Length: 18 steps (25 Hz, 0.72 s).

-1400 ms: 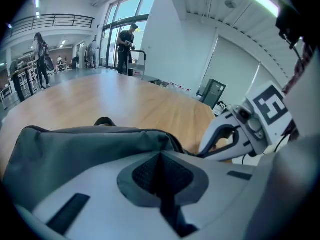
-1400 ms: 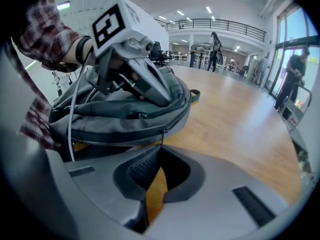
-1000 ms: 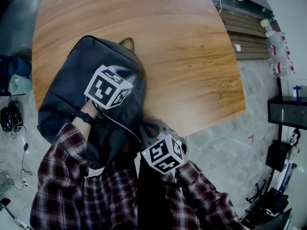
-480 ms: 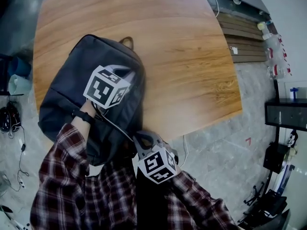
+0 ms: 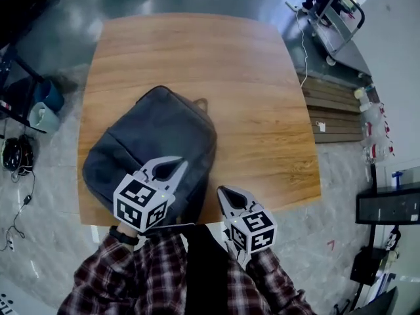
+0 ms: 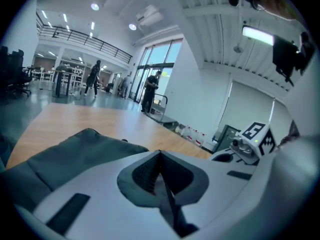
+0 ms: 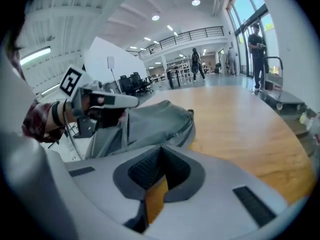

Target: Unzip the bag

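bag [image 5: 154, 149] noted on desk [image 5: 262, 110], no open zip seen | left gripper [image 5: 169, 167], right gripper [image 5: 227, 193]: fingers pressed together, empty | unzipping judged undone

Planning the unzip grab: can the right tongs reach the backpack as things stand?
Probably yes: the right tongs sit shut just right of the backpack, nothing visible between them; they'd have to open first.

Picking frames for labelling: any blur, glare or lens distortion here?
Head view: sharp, evenly lit; the table edges bow outward. Left gripper view: heavy fisheye, dark corners, a bright ceiling light. Right gripper view: same fisheye; the backpack is clear.
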Tool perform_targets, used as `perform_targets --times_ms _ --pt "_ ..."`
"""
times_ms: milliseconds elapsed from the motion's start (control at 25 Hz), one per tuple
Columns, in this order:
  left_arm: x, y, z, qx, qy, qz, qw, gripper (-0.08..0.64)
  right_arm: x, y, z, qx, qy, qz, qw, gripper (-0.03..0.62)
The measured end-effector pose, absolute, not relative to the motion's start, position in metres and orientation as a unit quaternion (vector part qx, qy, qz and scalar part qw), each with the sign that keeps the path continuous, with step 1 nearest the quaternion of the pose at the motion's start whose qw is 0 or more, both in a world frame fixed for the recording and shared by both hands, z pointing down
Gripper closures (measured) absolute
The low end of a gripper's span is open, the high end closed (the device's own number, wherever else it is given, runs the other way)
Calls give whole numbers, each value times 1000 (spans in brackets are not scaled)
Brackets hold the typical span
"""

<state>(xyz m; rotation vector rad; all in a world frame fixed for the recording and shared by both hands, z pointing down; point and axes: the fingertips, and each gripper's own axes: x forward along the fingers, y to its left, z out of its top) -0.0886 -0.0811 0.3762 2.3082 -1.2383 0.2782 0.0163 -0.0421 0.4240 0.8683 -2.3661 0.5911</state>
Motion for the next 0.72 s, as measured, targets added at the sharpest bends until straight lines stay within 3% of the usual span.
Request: perform_targets --times_ms 280,720 --pt "-105 -37 289 821 -532 2 206 554 -36 -70 327 299 -923 142 196 581" --pt "-117 -5 251 798 -576 -9 176 554 -79 -41 257 262 -951 54 153 581"
